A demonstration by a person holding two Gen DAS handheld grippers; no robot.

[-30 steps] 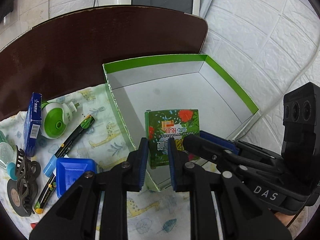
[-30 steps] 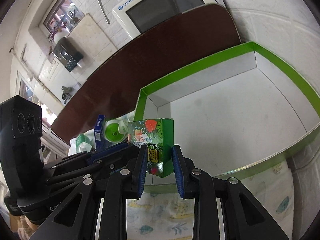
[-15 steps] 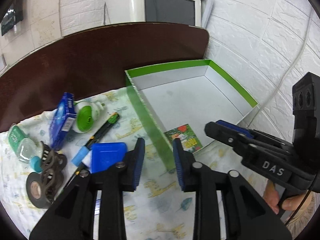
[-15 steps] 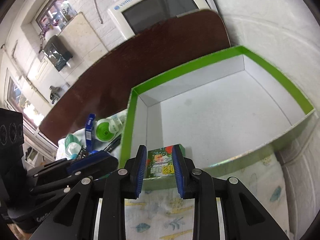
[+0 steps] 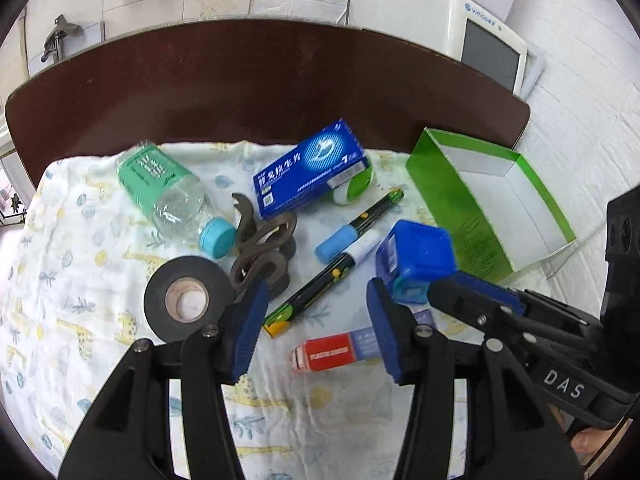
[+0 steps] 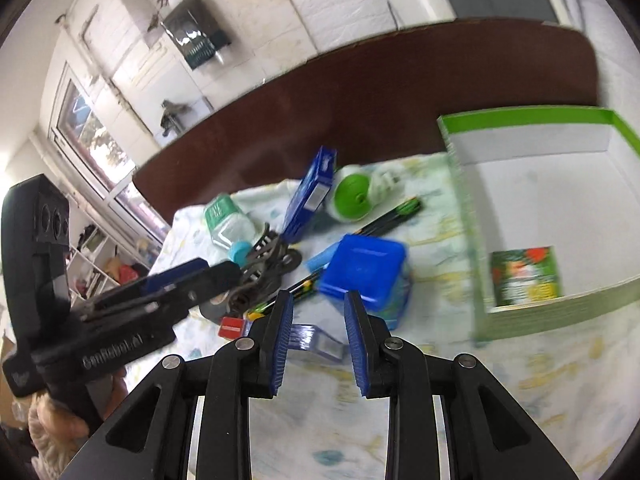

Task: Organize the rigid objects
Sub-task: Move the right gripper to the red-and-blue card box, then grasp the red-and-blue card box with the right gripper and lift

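We see the red-and-blue box (image 5: 340, 350) half behind the left tongs (image 5: 316, 330); its print is unreadable. The green tray (image 6: 520, 120) runs off the right wrist view, and motion smears the leafy packet (image 6: 526, 278).

Wide-open left tongs (image 5: 314, 326) above red box (image 5: 334, 351), tape roll (image 5: 185, 298) beside.

Dark brown table (image 5: 256, 76) is covered at the near side by a giraffe-print cloth (image 5: 72, 280). Green-rimmed box (image 5: 516, 184) is set at the right, its near-left corner on the cloth.
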